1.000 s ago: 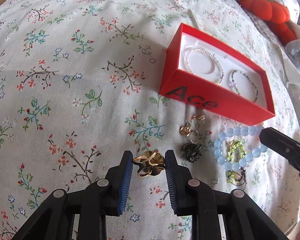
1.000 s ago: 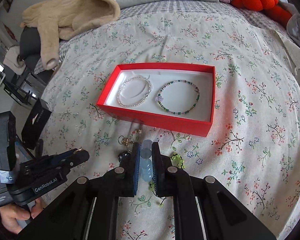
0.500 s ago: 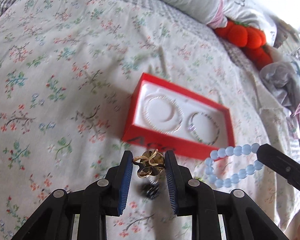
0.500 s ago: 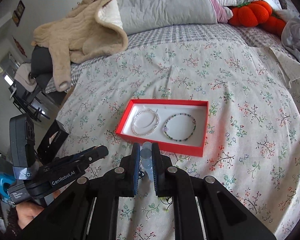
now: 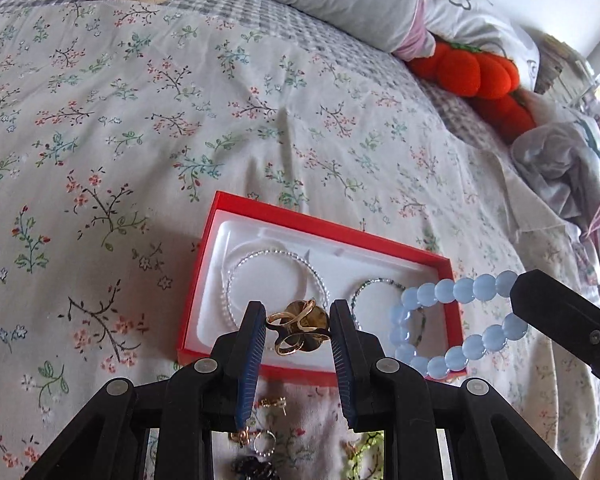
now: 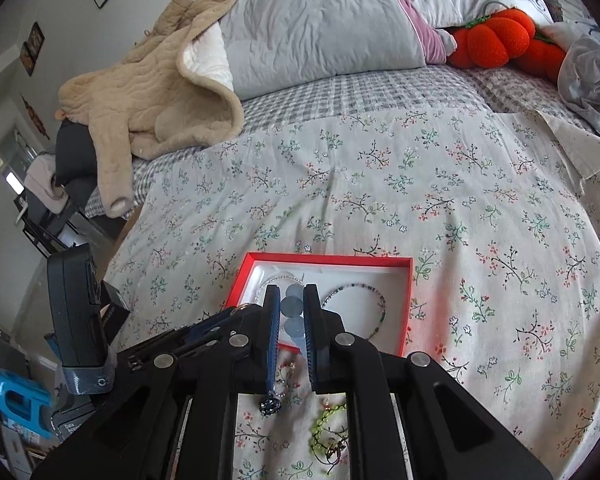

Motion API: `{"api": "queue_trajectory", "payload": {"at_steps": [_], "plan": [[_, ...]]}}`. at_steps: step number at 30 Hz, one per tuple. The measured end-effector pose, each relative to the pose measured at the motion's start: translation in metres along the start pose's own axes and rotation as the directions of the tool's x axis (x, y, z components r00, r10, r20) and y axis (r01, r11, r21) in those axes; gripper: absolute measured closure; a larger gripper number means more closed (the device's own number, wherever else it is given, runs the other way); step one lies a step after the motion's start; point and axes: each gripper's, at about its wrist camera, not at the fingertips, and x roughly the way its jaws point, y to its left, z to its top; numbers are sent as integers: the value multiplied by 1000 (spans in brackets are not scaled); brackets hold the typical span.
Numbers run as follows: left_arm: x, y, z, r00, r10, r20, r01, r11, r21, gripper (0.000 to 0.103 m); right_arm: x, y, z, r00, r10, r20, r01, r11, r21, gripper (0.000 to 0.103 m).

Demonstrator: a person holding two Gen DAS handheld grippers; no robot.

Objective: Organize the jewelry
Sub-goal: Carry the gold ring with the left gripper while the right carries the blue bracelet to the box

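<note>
A gold ring [image 5: 298, 328] is pinched by the left gripper [image 5: 298, 330], a blue bead bracelet [image 5: 452, 320] by the right gripper [image 6: 291, 316]; over the red box [image 5: 380, 242] (bracelets at 12 o'clock), the ring could be dropped through slip.

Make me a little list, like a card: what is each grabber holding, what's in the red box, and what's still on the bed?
left gripper: shut on gold earring
right gripper: shut on blue bead bracelet
red box: holds silver bracelet and green beaded bracelet
floral bedspread: small gold earrings, dark beaded piece, yellow-green beaded piece
</note>
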Motion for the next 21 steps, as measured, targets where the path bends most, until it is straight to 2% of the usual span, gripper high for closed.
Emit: {"api": "queue_trajectory", "payload": {"at_steps": [5,14,21], "plan": [[13,3,5,999,32,-2,-32,999,1,76,18,-3,2,1000,13,-22,-13,1000,5,91],[30,9,6,997,74,-27,-74,997,7,76,44,-31,-4,987,-123,-100,125,992,9,91],[31,9,6,996,84,-22,-84,996,-2,76,51,-47,-6,981,-147,-123,151,988,27,91]]}}
